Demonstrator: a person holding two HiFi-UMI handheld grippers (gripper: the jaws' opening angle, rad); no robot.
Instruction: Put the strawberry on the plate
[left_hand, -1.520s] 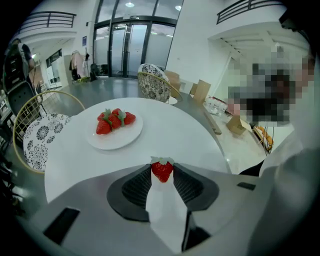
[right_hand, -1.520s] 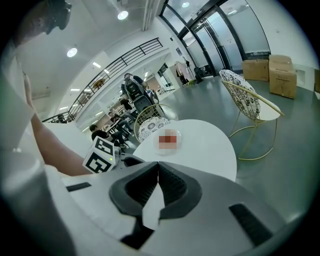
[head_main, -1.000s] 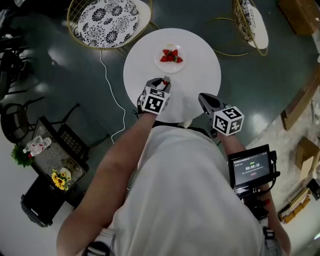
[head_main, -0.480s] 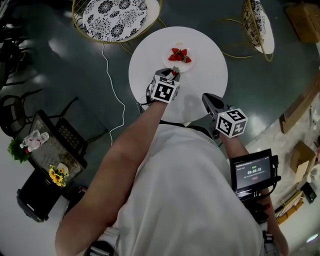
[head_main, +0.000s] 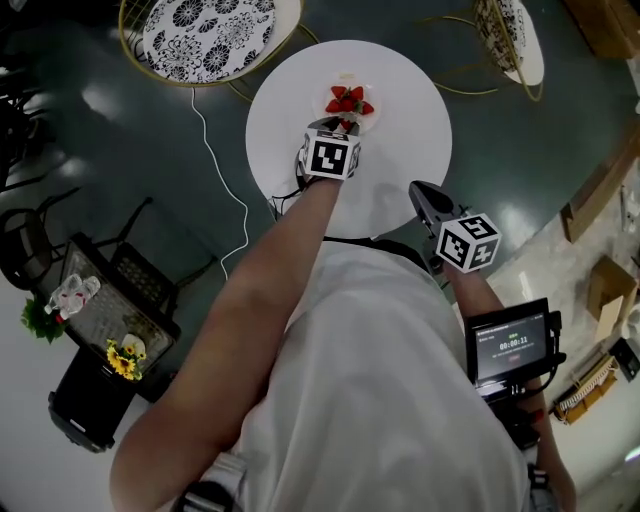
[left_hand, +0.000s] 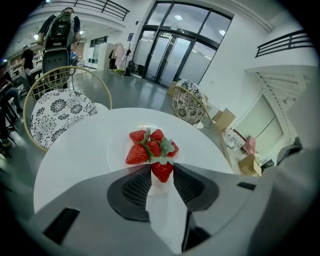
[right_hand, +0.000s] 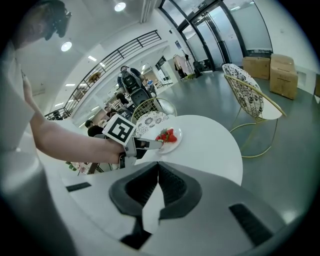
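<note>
Gripping one strawberry (left_hand: 162, 171) between their jaws, the left tongs (head_main: 342, 125) hold it over the near rim of the single white plate (left_hand: 117, 150). Just ahead of them on that plate lies a heap of at least four more strawberries (left_hand: 150, 145). The right tongs (right_hand: 158, 167) are clenched on nothing, well apart to the right, by the near edge of the one round tabletop (head_main: 400, 130). Two patterned chairs (head_main: 205, 30) stand beyond it.

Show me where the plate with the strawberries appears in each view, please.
Head view: plate top centre, beyond the left tongs.
Left gripper view: centre, just beyond the held strawberry.
Right gripper view: left of centre, small.
Shared landmark: the round white table.
</note>
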